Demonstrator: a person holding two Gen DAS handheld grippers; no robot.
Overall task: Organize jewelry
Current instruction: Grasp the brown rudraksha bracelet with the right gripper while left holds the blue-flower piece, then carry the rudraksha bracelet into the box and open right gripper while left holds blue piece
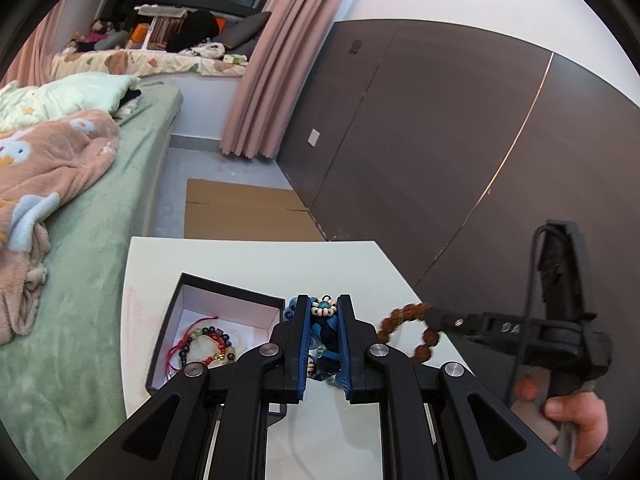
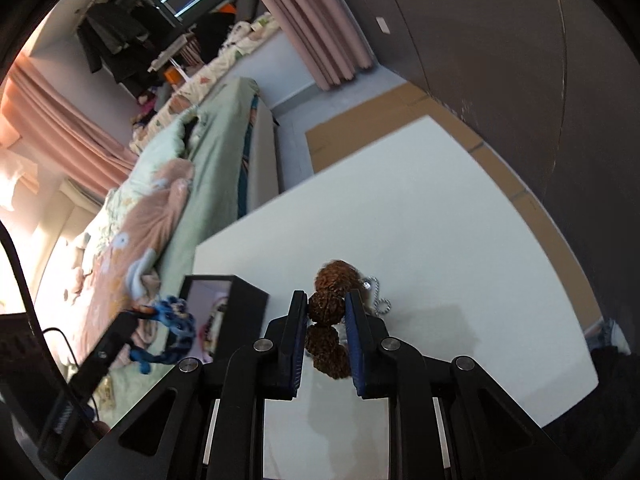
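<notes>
The left tool (image 1: pixel 323 308) is clenched on a blue woven bracelet (image 1: pixel 322 330); its jaws are drawn narrow, with the cord and a cream bead flower pinched between the blue pads (image 1: pixel 305 320). The bracelet's long axis runs along the fingers, the bead flower at the fingertips pointing away from the camera; part of it bulges out to the left of the left finger. In the right wrist view the same bracelet (image 2: pixel 172 330) is seen hanging in a loop off the left tool (image 2: pixel 132 316), above the bench edge, just beside the black box (image 2: pixel 244 300).

The right tool (image 2: pixel 326 306) is clenched on a brown seed-bead bracelet (image 2: pixel 326 308); the jaws are narrowly set, with one rough bead gripped between the pads (image 2: pixel 298 320). The string of beads runs lengthwise between the fingers, one bead beyond the tips and others nearer the camera; from the left wrist view the bracelet (image 1: pixel 400 332) hangs as a ring off the right tool (image 1: pixel 430 316), above the white bench (image 1: pixel 248 264).

The open black box (image 1: pixel 224 292) stands on the bench, left of the left tool; a red-corded bead bracelet (image 1: pixel 204 342) lies inside it. A small metal chain (image 2: pixel 378 296) lies on the bench (image 2: pixel 440 220), just beyond the right tool's tips.
</notes>
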